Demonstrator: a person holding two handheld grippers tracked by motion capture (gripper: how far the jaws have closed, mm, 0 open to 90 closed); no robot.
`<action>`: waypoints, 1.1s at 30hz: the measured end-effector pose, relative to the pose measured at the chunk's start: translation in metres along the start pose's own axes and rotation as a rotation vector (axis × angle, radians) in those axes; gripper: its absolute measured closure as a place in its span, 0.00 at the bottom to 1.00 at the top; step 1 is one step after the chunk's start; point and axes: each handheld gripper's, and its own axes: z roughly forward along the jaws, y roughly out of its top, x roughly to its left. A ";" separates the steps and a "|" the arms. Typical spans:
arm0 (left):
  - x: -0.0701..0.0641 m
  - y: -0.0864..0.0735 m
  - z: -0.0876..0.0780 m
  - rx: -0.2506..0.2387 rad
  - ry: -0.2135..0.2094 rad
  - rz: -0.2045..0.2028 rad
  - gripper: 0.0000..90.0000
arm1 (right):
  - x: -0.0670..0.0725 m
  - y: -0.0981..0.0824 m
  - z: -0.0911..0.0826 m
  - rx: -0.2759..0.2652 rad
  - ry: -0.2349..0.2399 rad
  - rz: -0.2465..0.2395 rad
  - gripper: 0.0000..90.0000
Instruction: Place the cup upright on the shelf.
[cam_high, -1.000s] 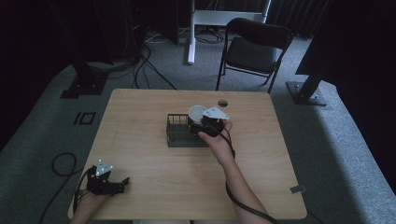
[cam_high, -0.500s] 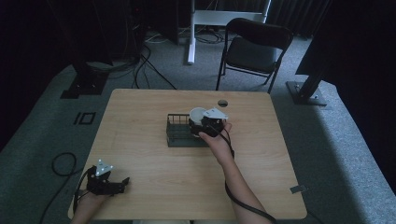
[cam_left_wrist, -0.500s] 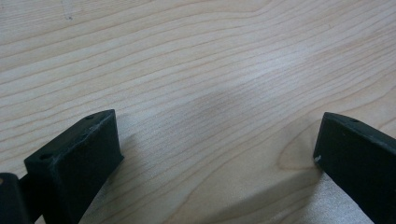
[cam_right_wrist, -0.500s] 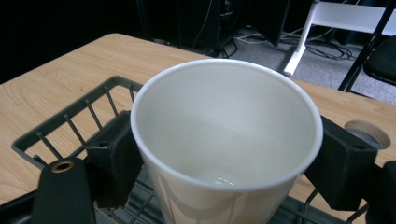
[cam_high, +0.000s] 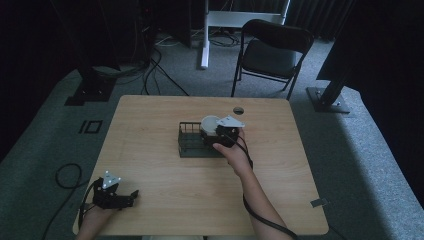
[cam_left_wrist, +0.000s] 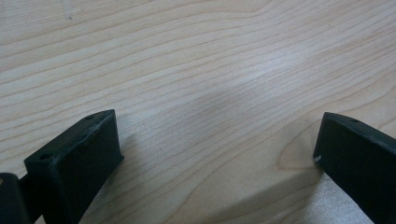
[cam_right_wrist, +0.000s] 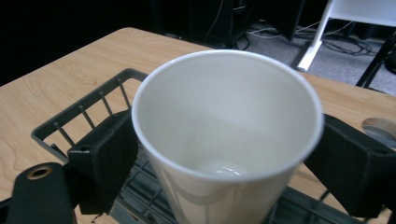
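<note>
A white paper cup, empty with its mouth up, stands between the jaws of my right gripper, which is shut on it. The cup is at the right end of a dark wire basket in the middle of the wooden table. I cannot tell whether its base rests on the basket floor. Near the table's front left corner, my left gripper lies low over the bare wood, open with nothing between its jaws.
A small round hole is in the tabletop just behind the basket. A black folding chair stands beyond the far edge. Cables lie on the carpet at the left.
The right gripper with the cup has shifted only slightly over the basket. The left gripper has stayed in place.
</note>
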 end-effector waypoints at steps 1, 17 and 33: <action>0.000 0.000 0.000 0.000 0.000 0.000 0.01 | 0.000 0.000 0.000 0.000 0.000 0.000 0.14; 0.000 0.000 0.000 0.000 0.000 0.000 0.01 | -0.010 -0.012 -0.027 -0.030 0.012 0.008 0.14; 0.000 0.000 0.000 0.000 0.000 0.000 0.01 | -0.031 -0.032 -0.062 -0.054 -0.044 0.012 0.14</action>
